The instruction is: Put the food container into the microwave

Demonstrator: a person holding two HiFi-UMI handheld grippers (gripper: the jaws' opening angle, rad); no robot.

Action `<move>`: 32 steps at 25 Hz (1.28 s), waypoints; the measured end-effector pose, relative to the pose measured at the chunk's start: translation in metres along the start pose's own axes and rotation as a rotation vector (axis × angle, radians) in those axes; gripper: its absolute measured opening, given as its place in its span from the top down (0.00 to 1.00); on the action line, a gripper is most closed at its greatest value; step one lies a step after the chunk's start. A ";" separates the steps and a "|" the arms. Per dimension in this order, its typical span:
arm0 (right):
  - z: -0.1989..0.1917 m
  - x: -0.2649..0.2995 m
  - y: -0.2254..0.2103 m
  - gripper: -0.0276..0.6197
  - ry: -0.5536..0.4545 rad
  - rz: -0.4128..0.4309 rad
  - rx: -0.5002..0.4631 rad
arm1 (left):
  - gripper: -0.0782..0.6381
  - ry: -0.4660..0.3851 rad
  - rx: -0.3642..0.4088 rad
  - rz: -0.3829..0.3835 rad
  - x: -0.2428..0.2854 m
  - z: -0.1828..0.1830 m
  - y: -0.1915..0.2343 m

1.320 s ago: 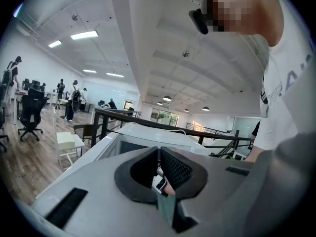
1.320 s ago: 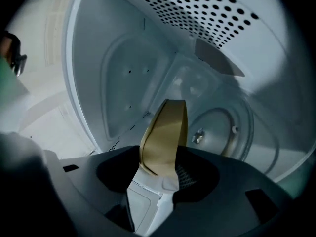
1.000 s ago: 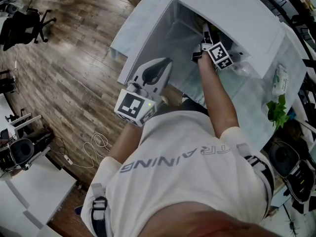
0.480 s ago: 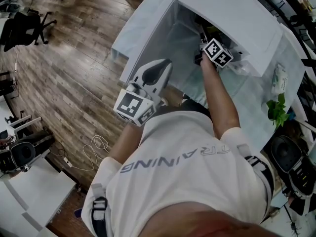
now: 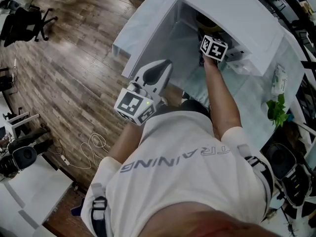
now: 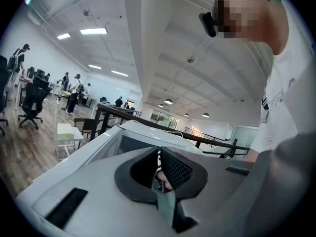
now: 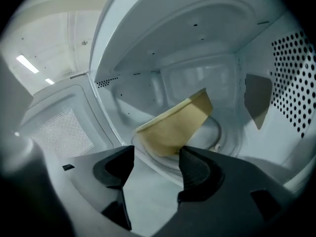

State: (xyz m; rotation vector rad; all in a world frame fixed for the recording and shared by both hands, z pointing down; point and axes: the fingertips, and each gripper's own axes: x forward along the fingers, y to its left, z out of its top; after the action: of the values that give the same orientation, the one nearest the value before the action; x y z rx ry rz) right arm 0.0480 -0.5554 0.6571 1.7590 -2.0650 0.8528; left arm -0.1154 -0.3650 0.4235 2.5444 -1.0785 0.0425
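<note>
The tan paper food container (image 7: 173, 127) sits tilted in this view on the glass turntable (image 7: 224, 132) inside the white microwave (image 5: 237, 14). My right gripper (image 7: 155, 157) is at the mouth of the cavity, open, its two dark fingers apart just short of the container and not touching it. In the head view the right gripper (image 5: 207, 36) reaches into the microwave past the open door (image 5: 153, 28). My left gripper (image 5: 163, 68) hangs by the person's body, away from the microwave; its jaws (image 6: 159, 169) are shut with nothing in them.
The microwave stands on a pale table (image 5: 256, 107). A green plant (image 5: 277, 110) and a white packet (image 5: 280, 79) lie at the table's right side. Wooden floor with a cable (image 5: 94, 144) and an office chair (image 5: 22, 21) is at the left.
My right gripper has moved up and a little left, closer into the microwave opening. The left gripper has stayed where it was.
</note>
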 end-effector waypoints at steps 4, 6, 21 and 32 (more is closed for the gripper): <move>-0.003 -0.006 -0.001 0.62 0.071 -0.039 -0.043 | 0.83 0.001 -0.013 0.008 -0.006 -0.003 0.001; -0.006 -0.011 0.000 0.65 0.105 -0.042 -0.074 | 0.83 0.000 -0.017 0.009 -0.008 -0.003 0.001; -0.004 -0.061 0.000 0.91 0.062 -0.070 -0.197 | 0.83 -0.027 0.019 -0.057 -0.017 0.006 -0.017; 0.012 -0.168 0.045 0.92 -0.125 0.056 -0.200 | 0.83 -0.064 0.038 -0.113 -0.044 0.010 -0.027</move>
State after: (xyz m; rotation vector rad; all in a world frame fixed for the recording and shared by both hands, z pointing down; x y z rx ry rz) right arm 0.0411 -0.4262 0.5398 1.6928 -2.2021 0.5406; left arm -0.1288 -0.3211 0.3983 2.6527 -0.9643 -0.0490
